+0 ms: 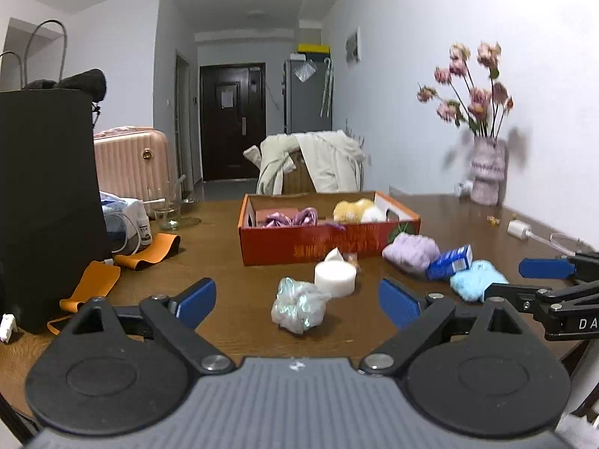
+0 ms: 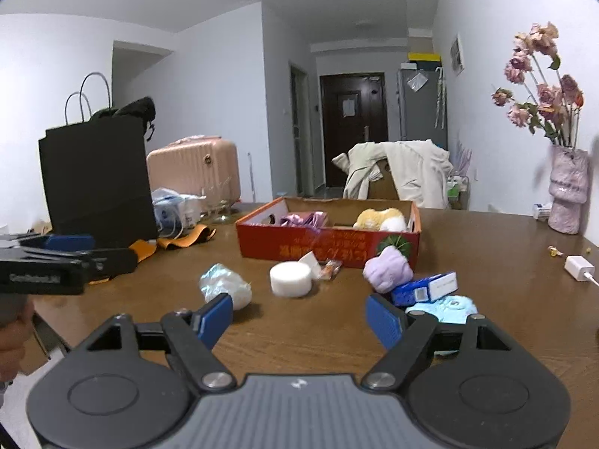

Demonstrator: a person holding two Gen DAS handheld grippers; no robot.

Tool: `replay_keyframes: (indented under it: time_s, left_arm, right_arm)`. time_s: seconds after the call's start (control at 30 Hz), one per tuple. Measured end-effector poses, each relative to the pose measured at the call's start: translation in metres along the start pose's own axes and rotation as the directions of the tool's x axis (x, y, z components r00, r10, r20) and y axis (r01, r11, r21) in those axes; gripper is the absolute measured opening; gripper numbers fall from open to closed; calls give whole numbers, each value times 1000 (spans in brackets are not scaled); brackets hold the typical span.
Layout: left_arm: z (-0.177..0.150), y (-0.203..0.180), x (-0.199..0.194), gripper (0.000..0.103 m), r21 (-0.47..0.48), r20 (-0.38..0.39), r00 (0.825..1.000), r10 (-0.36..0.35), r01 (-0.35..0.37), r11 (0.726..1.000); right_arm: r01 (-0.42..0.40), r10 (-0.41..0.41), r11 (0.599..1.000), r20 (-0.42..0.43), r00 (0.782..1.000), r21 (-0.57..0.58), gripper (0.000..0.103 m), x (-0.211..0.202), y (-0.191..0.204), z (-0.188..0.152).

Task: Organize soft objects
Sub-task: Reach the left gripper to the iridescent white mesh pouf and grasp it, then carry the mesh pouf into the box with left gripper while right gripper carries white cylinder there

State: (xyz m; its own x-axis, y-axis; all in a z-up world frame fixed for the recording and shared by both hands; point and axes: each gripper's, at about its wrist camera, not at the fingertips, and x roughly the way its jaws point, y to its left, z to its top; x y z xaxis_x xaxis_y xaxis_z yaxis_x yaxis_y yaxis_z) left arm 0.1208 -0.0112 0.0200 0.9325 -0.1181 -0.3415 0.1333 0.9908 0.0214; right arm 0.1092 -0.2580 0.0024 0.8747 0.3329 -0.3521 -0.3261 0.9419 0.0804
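A brown desk [image 1: 232, 262] is carrying a red box [image 1: 322, 243], already holding purple and yellow soft things. In front of the box, a crinkly pale bundle [image 1: 297, 308] is lying straight ahead of the left claw [image 1: 297, 299], nearer it than the right claw [image 2: 299, 318], which is facing a light blue fluffy piece [image 2: 451, 308] at its right finger. Both claws are standing wide, holding nothing. The box's yellow writing is sitting too blurred to read

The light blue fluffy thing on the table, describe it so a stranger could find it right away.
In front of the red cardboard box, toward its right end, loose items sit on the wooden table. The light blue fluffy thing lies nearest, touching a blue carton; its lilac neighbour sits farther back.
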Motion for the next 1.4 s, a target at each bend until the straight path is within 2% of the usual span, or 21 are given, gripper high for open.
replay_keyframes:
  time_s: [0.17, 0.37, 0.47, 0.53, 0.63, 0.87, 1.07, 1.13, 1.17, 1.2, 1.3, 1.4]
  left_arm:
    - [1, -4, 18, 95, -3, -29, 1000, -13, 13, 1000]
    - [-2, -6, 59, 95, -6, -100, 995, -13, 13, 1000]
    - [-7, -5, 89, 95, 2, -143, 989, 24, -24, 1000]
    - [-11, -3, 110, 94, 6, -184, 981, 53, -53, 999]
    - [-14, 2, 132, 92, -19, -212, 976, 44, -50, 999]
    - [-16, 13, 165, 91, -33, -240, 971, 6, -14, 999]
    - [-20, 22, 185, 83, -42, -273, 962, -25, 14, 999]
    - [-20, 26, 189, 73, -52, -278, 960, -34, 21, 998]
    - [-20, 28, 191, 58, -59, -279, 959, -38, 22, 998]
    - [-19, 30, 194, 51, -68, -282, 958, -43, 25, 997]
    - [-17, 37, 201, 47, -89, -281, 958, -63, 40, 995]
    - [-15, 42, 207, 46, -98, -284, 957, -54, 27, 995]
  right_arm:
    - [5, -5, 1000, -10, 1000, 14, 78, 11, -6, 0]
    - [10, -7, 999, -50, 999, 48, 77, 39, -20, 3]
    - [21, -14, 996, -83, 996, 87, 76, 62, -33, 7]
    - [45, -33, 993, -110, 993, 105, 69, 80, -39, 9]
    - [59, -41, 991, -137, 990, 123, 64, 107, -48, 14]
    - [41, -26, 994, -143, 989, 102, 63, 164, -54, 36]
    - [26, -12, 997, -164, 986, 78, 62, 213, -52, 49]
    - [6, 8, 997, -163, 987, 79, 62, 222, -49, 51]
    - [-22, 34, 997, -164, 986, 79, 63, 227, -46, 51]
    - [-43, 55, 996, -168, 984, 77, 63, 231, -42, 51]
    - [-98, 106, 994, -213, 971, 49, 64, 248, -26, 45]
    - [-101, 103, 995, -255, 962, 20, 66, 264, -13, 37]
